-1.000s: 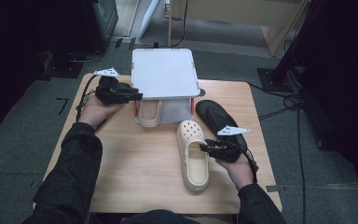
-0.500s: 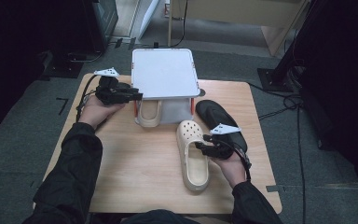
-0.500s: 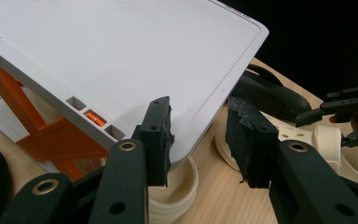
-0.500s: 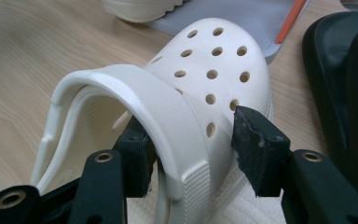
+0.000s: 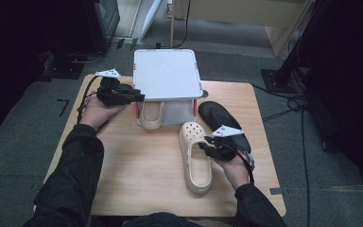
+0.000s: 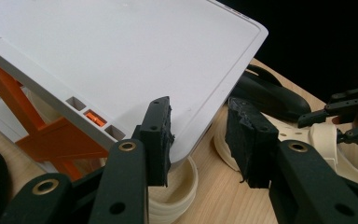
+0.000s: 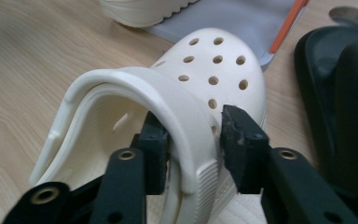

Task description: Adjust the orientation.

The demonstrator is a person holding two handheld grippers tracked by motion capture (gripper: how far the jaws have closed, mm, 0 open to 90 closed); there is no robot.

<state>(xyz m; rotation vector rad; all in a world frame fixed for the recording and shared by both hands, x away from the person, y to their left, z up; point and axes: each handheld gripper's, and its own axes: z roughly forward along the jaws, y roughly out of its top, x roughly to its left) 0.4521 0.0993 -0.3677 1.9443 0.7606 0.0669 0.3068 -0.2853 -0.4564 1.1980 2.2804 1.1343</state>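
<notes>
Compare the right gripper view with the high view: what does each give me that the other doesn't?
Right gripper view: the right claw is open, its jaws either side of the heel strap, with a gap at one pad. High view: the left claw is at the edge of the white shelf, and a second clog sits under that shelf. Both: the cream clog and the black shoe beside it on the table.

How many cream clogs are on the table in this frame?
2. One cream clog lies at front right, its strap between the right gripper jaws. The other sits under the white rack, partly hidden.
</notes>
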